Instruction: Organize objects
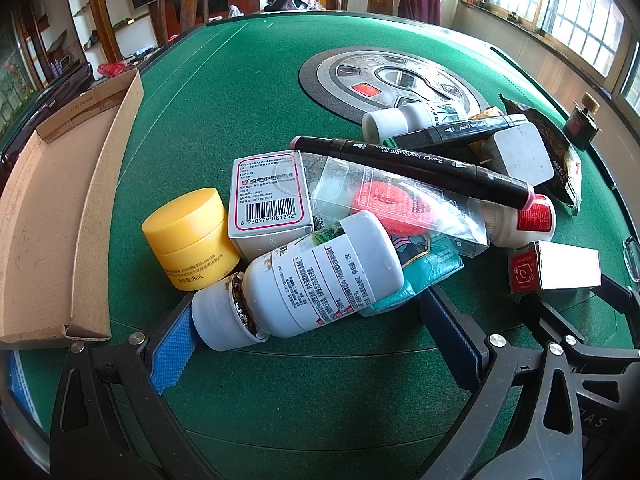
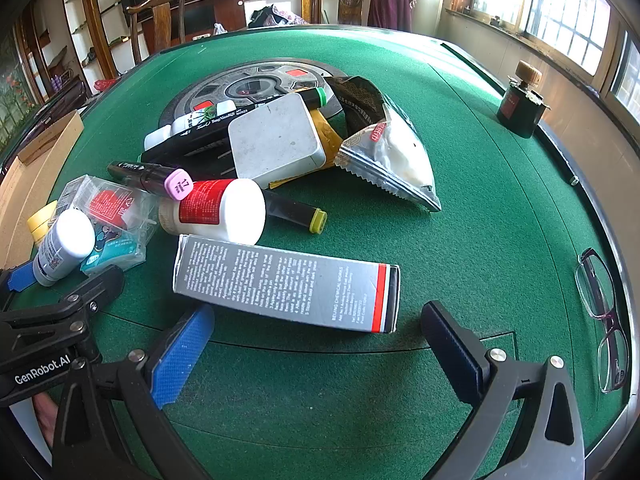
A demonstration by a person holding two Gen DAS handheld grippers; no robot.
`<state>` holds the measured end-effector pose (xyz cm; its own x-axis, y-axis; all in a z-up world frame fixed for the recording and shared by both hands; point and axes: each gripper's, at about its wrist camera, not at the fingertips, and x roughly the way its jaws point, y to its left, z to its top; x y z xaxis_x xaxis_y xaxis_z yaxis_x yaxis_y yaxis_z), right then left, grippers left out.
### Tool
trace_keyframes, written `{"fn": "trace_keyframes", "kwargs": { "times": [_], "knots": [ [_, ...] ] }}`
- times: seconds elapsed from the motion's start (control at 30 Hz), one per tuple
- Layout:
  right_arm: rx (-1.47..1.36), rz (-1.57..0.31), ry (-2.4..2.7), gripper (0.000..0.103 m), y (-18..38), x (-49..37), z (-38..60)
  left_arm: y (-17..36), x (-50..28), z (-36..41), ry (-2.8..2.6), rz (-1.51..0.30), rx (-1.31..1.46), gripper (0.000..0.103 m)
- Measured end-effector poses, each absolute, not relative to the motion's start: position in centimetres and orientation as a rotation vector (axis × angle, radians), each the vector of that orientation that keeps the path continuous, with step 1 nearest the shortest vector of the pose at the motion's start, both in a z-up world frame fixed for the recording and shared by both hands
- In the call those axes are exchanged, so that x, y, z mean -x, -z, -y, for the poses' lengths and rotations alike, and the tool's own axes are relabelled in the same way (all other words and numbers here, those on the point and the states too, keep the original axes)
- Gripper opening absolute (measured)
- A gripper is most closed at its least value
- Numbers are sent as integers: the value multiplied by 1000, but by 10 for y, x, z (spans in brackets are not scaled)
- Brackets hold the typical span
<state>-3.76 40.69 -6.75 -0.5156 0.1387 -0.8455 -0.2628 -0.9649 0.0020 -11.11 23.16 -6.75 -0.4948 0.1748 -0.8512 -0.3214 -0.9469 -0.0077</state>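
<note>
- Left wrist view: the left gripper (image 1: 308, 344) stands with its jaws wide apart around a white pill bottle (image 1: 316, 276) lying on its side, the blue pad touching the cap; whether the dark pad touches is unclear.
- Just behind it lie a yellow jar (image 1: 188, 238), a barcoded carton (image 1: 270, 206), a clear plastic pack (image 1: 384, 200) and a pink-tipped black marker (image 1: 412, 164), heaped at the green table's (image 1: 240, 92) middle.
- A cardboard tray (image 1: 60, 216) sits along the table's left edge, partly cut off.
- Right wrist view: the right gripper (image 2: 316, 356) is spread apart, empty, just short of a long grey box (image 2: 286, 288).
- Only this view shows the white snack bag (image 2: 394, 154), the glasses (image 2: 604, 316) at the right edge and the grey adapter's (image 2: 276, 140) broad face.
- A dark ink bottle (image 2: 520, 106) stands well apart near the far right edge.
- Label print is too small to read.
</note>
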Motion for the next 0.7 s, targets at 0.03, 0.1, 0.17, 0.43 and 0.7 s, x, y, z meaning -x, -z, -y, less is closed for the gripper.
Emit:
{"fn": "trace_keyframes", "kwargs": {
  "times": [0.03,0.1,0.17,0.43,0.7],
  "knots": [
    [1401,-189,-2542,103,67,38,-406,67,111,-231,-2483,-219,1388,103],
    [1402,-187,-2544,103,68,38,-406,67,111,-231,-2482,-220,1388,103],
    [1408,-180,-2553,103,68,39,-406,67,111,-232,-2465,-231,1384,103],
    [1412,-235,-2711,102,44,6,-420,56,79,-209,-2416,-304,1262,102],
    [1252,58,-2979,95,17,-10,-405,54,69,-174,-2319,-150,1190,97]
  ]
}}
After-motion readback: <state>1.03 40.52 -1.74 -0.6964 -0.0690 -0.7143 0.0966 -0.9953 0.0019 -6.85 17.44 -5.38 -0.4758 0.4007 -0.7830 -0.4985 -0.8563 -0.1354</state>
